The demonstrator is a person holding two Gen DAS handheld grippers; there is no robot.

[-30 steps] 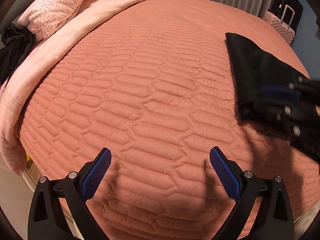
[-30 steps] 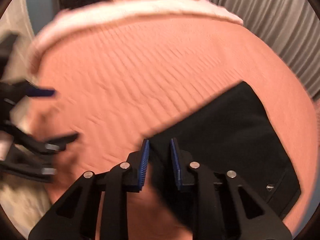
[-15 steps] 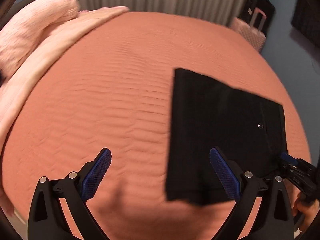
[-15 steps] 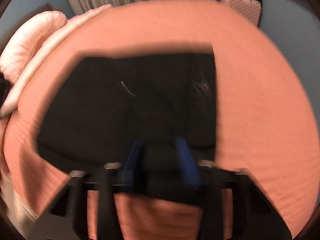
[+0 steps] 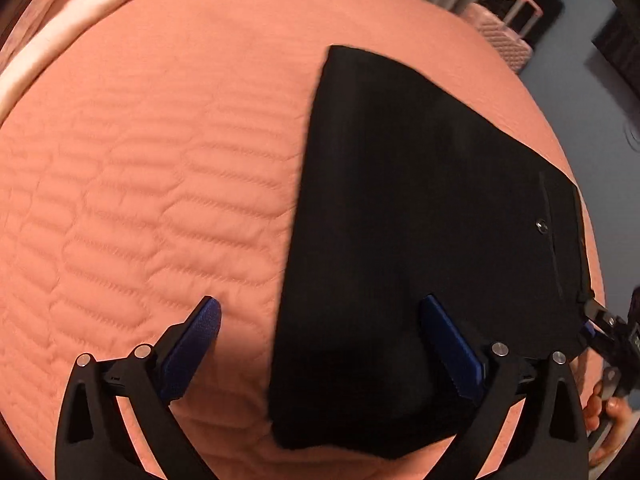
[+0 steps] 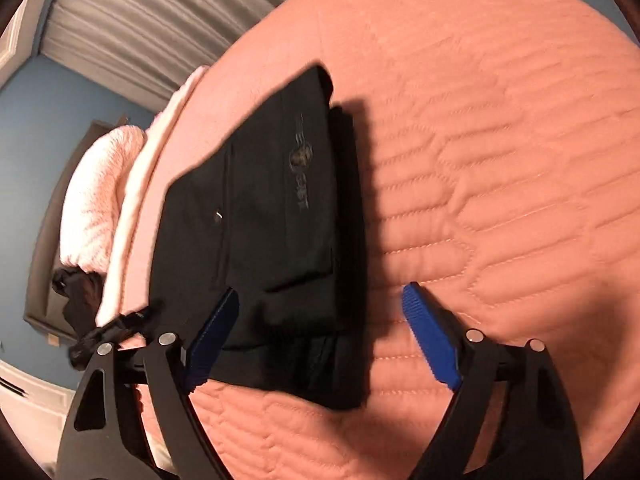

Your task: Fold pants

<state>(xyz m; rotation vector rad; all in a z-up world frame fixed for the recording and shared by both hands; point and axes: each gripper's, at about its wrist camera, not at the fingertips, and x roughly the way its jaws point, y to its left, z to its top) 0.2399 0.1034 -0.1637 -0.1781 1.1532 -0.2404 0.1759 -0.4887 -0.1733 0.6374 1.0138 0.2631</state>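
Observation:
The black pants (image 5: 420, 220) lie folded in a flat rectangle on the salmon quilted bed (image 5: 140, 160). My left gripper (image 5: 320, 344) is open and empty, hovering over the near left edge of the pants. The pants also show in the right wrist view (image 6: 272, 220), with a faint logo on top. My right gripper (image 6: 324, 332) is open and empty, just above their near edge. The right gripper also shows at the right edge of the left wrist view (image 5: 600, 320).
A pale pink blanket (image 6: 132, 200) and pillow (image 6: 92, 208) lie along the far side of the bed, with a dark garment (image 6: 76, 300) beside them. A pink suitcase (image 5: 504, 32) stands by the grey curtain (image 6: 160, 20).
My right gripper was shut on the pants and has let go; its jaws now stand wide open. My left gripper swung right over the pants, which now lie flat.

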